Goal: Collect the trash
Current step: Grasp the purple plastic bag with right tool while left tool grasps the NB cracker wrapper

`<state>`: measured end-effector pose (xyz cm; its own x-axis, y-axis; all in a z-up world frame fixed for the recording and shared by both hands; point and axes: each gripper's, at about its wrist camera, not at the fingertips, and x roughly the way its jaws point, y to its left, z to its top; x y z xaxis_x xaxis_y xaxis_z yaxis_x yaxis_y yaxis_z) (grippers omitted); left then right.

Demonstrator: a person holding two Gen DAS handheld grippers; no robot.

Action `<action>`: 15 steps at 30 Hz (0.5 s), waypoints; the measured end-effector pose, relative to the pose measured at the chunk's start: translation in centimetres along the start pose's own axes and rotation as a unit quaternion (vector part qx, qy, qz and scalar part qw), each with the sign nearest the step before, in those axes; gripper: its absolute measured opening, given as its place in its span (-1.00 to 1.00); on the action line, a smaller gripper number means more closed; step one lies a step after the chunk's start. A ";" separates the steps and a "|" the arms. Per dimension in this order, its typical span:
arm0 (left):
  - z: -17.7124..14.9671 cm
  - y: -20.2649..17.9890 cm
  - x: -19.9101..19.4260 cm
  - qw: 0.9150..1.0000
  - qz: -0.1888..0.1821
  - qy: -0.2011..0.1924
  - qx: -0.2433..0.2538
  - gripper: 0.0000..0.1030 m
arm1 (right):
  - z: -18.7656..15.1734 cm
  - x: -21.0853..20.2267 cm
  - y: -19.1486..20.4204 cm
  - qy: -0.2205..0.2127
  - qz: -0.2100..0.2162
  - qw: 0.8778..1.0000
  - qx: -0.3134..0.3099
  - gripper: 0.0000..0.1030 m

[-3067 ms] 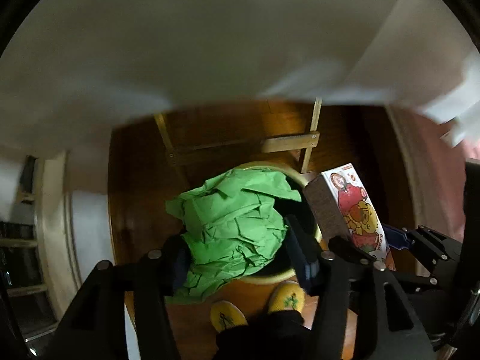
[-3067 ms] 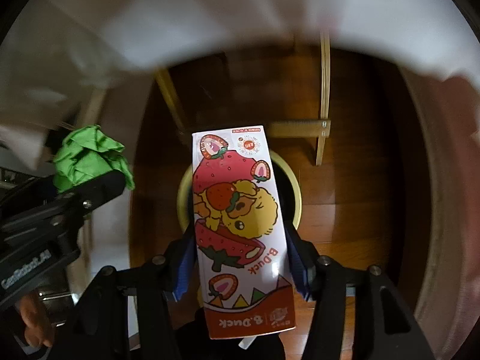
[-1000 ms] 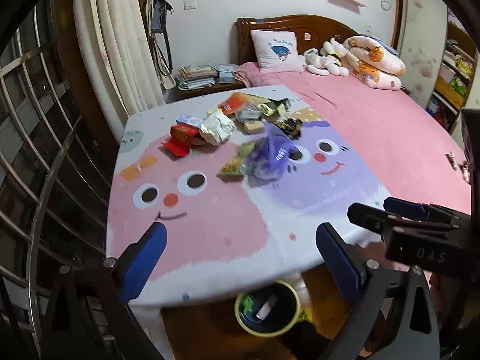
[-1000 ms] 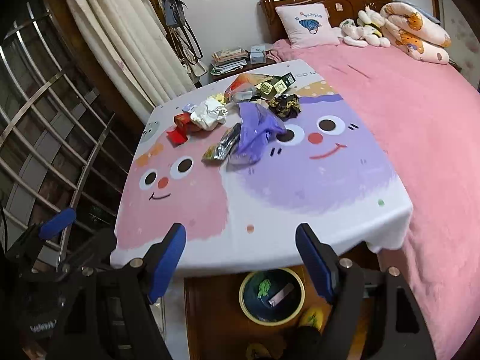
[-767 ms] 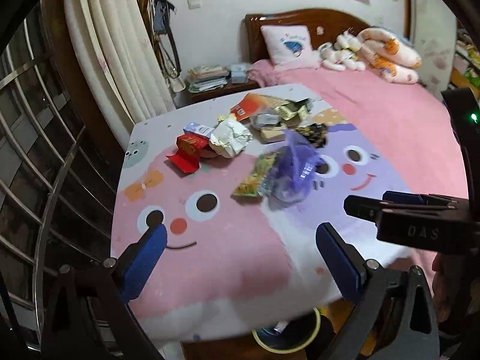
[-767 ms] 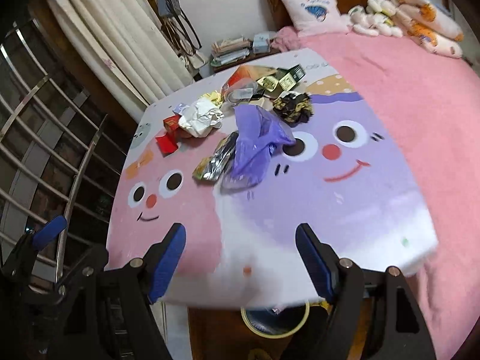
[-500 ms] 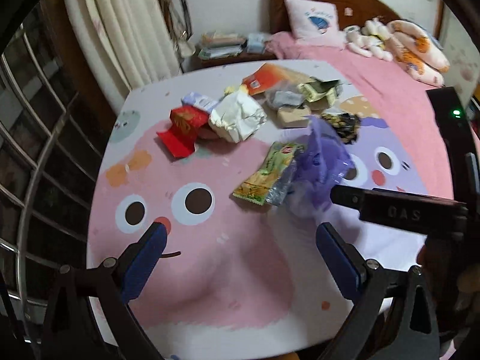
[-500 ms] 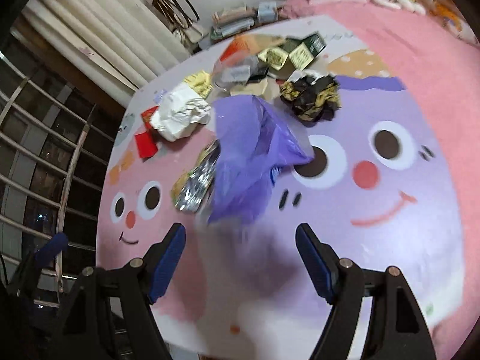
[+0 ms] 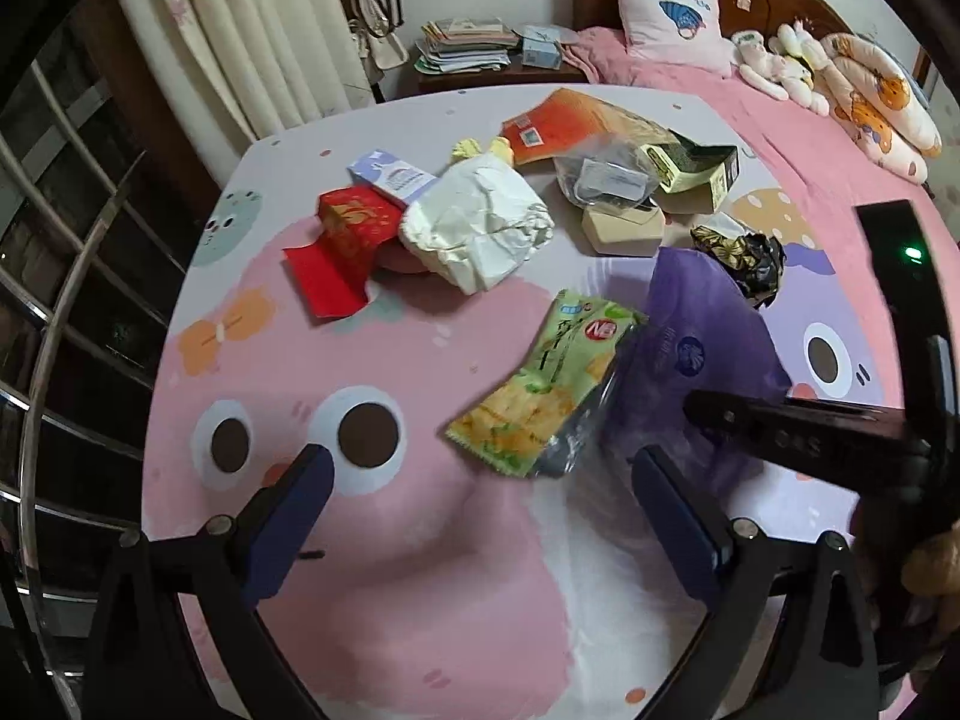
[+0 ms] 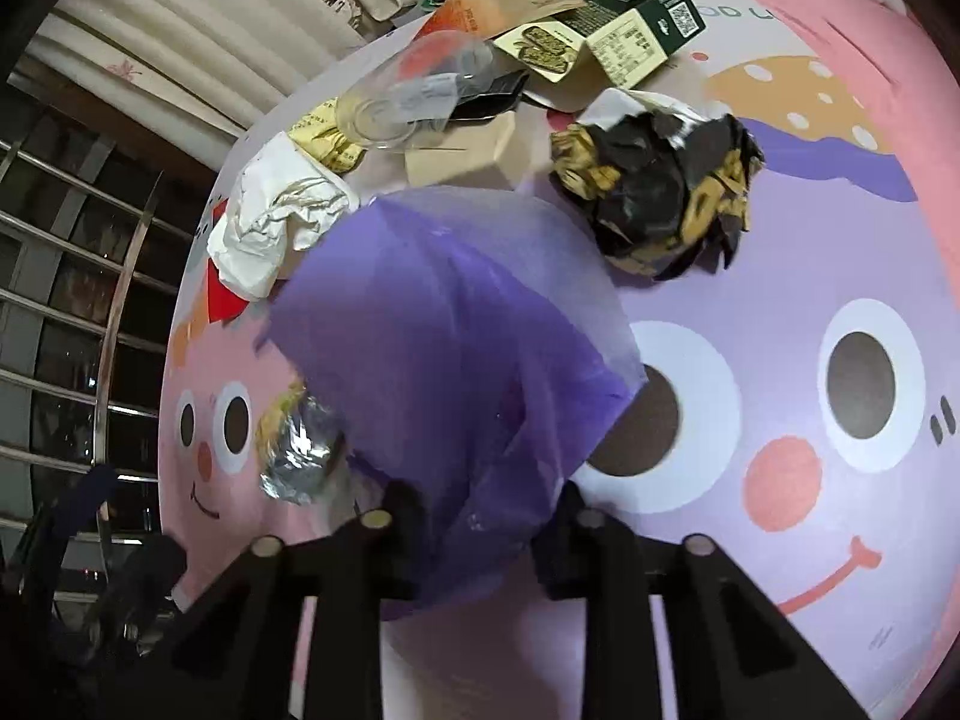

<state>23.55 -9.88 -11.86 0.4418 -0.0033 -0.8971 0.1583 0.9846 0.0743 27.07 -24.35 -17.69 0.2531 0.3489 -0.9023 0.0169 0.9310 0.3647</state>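
Note:
Trash lies heaped on a table with a cartoon-face cloth (image 9: 372, 600). My right gripper (image 10: 486, 528) points down at a purple plastic bag (image 10: 456, 348). Its jaws are closing, with the bag's near end bunched between the dark fingers (image 10: 402, 516). In the left wrist view the same bag (image 9: 702, 348) lies under the right gripper (image 9: 810, 426). My left gripper (image 9: 480, 504) hangs open and empty just short of a green snack packet (image 9: 546, 384).
Behind lie crumpled white paper (image 9: 480, 228), a red packet (image 9: 348, 240), a black-and-gold wrapper (image 10: 660, 192), a green carton (image 10: 630, 30), a clear plastic cup (image 10: 408, 102) and a tan box (image 10: 462, 156). A pink bed (image 9: 750, 90) adjoins the table; a metal railing (image 9: 54, 324) runs left.
Both grippers have come forward and down from the bin toward the trash on the table. The right jaws have narrowed onto the purple bag; the left ones stay wide.

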 end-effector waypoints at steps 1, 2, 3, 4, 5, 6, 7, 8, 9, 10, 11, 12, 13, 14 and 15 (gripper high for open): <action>0.2 -0.3 0.4 1.000 0.000 0.004 0.003 0.92 | -0.2 -0.3 -0.4 -0.001 0.000 1.000 -0.004 -0.65; 0.5 -0.7 1.0 1.000 -0.002 0.009 0.006 0.92 | -0.2 -0.5 -0.6 -0.001 0.000 1.000 -0.006 -0.67; 0.7 -0.9 1.4 1.000 -0.004 0.012 0.007 0.92 | -0.4 -0.8 -1.0 -0.001 0.000 1.000 -0.008 -0.68; 0.9 -1.1 1.9 1.000 -0.006 0.017 0.008 0.92 | -0.7 -1.2 -1.3 -0.002 0.000 1.000 -0.011 -0.70; 1.2 -1.4 2.5 1.000 -0.008 0.023 0.010 0.92 | -0.7 -1.4 -1.5 -0.002 0.000 1.000 -0.013 -0.71; 1.4 -1.7 3.0 0.999 -0.009 0.030 0.012 0.92 | -0.9 -1.7 -1.8 -0.003 0.000 1.000 -0.016 -0.71; 1.5 -2.0 3.6 0.999 -0.010 0.036 0.014 0.92 | -0.9 -2.0 -2.1 -0.003 0.000 1.000 -0.017 -0.73; 1.8 -2.4 4.3 0.999 -0.009 0.044 0.017 0.92 | -1.0 -2.2 -2.3 -0.003 0.000 1.000 -0.020 -0.73; 2.0 -2.6 4.9 0.999 -0.007 0.049 0.019 0.92 | -1.1 -2.4 -2.5 -0.003 -0.001 1.000 -0.024 -0.73; 2.1 -2.9 5.5 0.998 -0.005 0.056 0.023 0.92 | -1.2 -2.5 -2.6 -0.003 -0.001 1.000 -0.027 -0.74; 2.2 -3.2 6.1 0.998 -0.001 0.062 0.027 0.92 | -1.2 -2.6 -2.6 -0.004 -0.002 1.000 -0.029 -0.74; 2.3 -3.4 6.6 0.997 0.001 0.069 0.030 0.92 | -1.3 -2.7 -2.8 -0.003 -0.001 1.000 -0.031 -0.74; 2.5 -3.7 7.3 0.997 0.004 0.076 0.033 0.92 | -1.2 -2.7 -2.8 -0.003 0.000 1.000 -0.031 -0.74; 2.6 -3.8 7.6 0.996 0.005 0.080 0.035 0.92 | -1.3 -2.8 -3.0 -0.002 0.002 1.000 -0.031 -0.74; 2.7 -3.9 8.0 0.996 0.009 0.084 0.037 0.92 | -1.3 -2.8 -3.0 -0.002 0.003 1.000 -0.031 -0.74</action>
<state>28.86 -14.26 -18.19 0.2914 0.0494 -0.9553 0.2193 0.9686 0.1170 25.08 -28.00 -16.57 0.2561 0.3548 -0.8992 -0.0440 0.9335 0.3558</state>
